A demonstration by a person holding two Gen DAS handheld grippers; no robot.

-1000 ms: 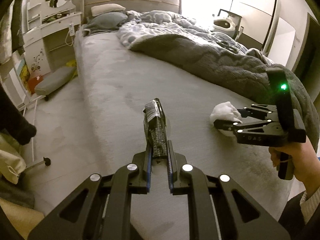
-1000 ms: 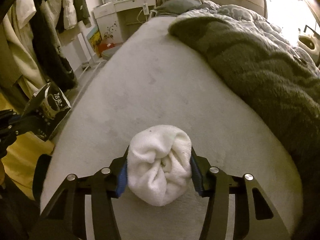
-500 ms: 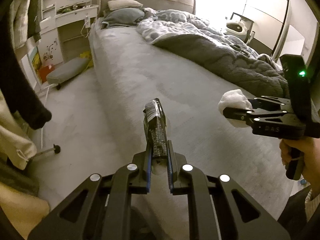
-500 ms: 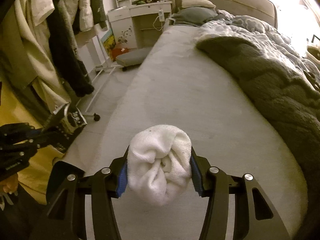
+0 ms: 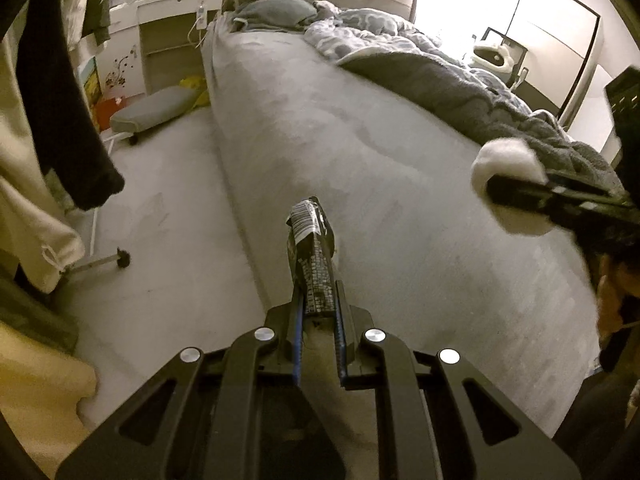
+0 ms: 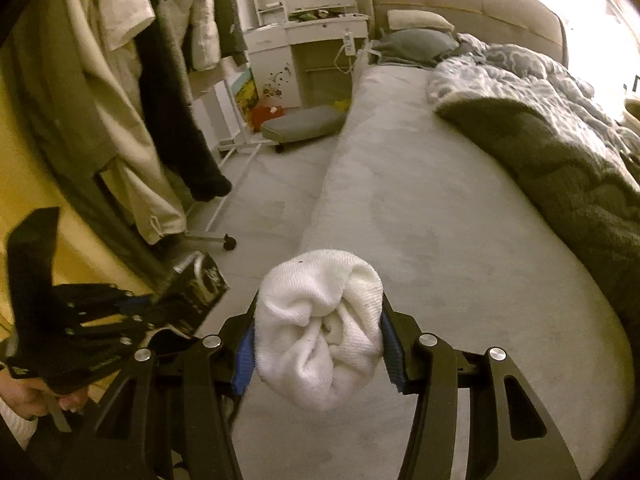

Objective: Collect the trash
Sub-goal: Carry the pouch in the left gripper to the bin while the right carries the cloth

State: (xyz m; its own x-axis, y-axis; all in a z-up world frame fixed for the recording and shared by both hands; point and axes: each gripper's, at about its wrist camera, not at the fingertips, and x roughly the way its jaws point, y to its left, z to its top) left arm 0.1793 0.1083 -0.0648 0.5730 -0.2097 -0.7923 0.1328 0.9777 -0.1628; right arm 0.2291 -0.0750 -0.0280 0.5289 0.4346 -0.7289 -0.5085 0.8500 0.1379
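Trash: two pieces, one dark wrapper (image 5: 312, 256) and one white cloth ball (image 6: 318, 328).
Left claw (image 5: 318, 320): squeezing the wrapper, over the bed (image 5: 360, 140) edge.
Right claw (image 6: 318, 344): squeezing the ball, above the bed.
Change: both claws are lifted higher; more floor (image 5: 160, 208) shows.

Left gripper (image 5: 318, 320) is pinching a wrapper (image 5: 312, 260) that is sticking up and forward over the bed (image 5: 400, 200) edge. Right gripper (image 6: 318, 344) is clamping a balled cloth (image 6: 320, 328), sitting right of the left one, above the bed. Blanket (image 6: 560, 152) is lying bunched along the bed's right side, pillows (image 5: 276, 10) sitting at the far end. Floor (image 5: 168, 216) is running along the bed's left side, with a cushion (image 6: 302, 122) lying near the far end, in front of a dresser (image 6: 308, 36). Hanging clothes (image 6: 132, 92) are occupying the far left.
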